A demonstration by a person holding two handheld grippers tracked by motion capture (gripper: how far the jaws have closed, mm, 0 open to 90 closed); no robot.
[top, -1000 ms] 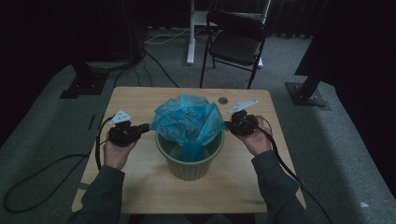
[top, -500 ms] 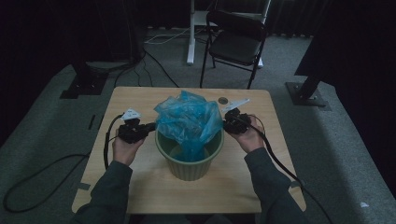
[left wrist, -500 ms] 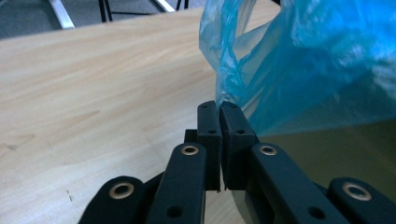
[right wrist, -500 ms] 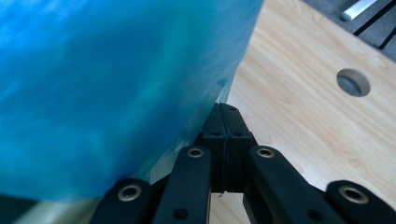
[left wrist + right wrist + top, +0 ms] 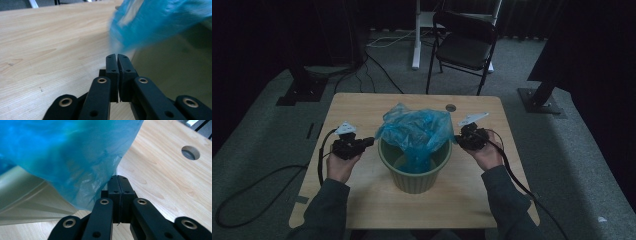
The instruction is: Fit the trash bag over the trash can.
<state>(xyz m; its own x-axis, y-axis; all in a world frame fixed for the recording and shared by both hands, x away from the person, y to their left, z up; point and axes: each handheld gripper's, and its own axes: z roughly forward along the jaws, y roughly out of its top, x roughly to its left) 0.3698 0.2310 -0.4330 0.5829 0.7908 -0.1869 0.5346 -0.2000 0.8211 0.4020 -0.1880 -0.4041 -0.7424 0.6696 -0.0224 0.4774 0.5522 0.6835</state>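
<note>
With the blue bag [image 5: 414, 132] bunched half in the green bin [image 5: 414, 170] at mid-surface, the right tongs [image 5: 460, 138] look pinched on its edge and the left tongs [image 5: 371, 141] are closed empty just short of it — one tug could tip the bin.

Crumpled blue bag [image 5: 414, 134] drapes inside green bin [image 5: 414, 172].

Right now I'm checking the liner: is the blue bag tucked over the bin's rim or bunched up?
Bunched up: the blue bag billows above the green bin, its rim bare.
</note>
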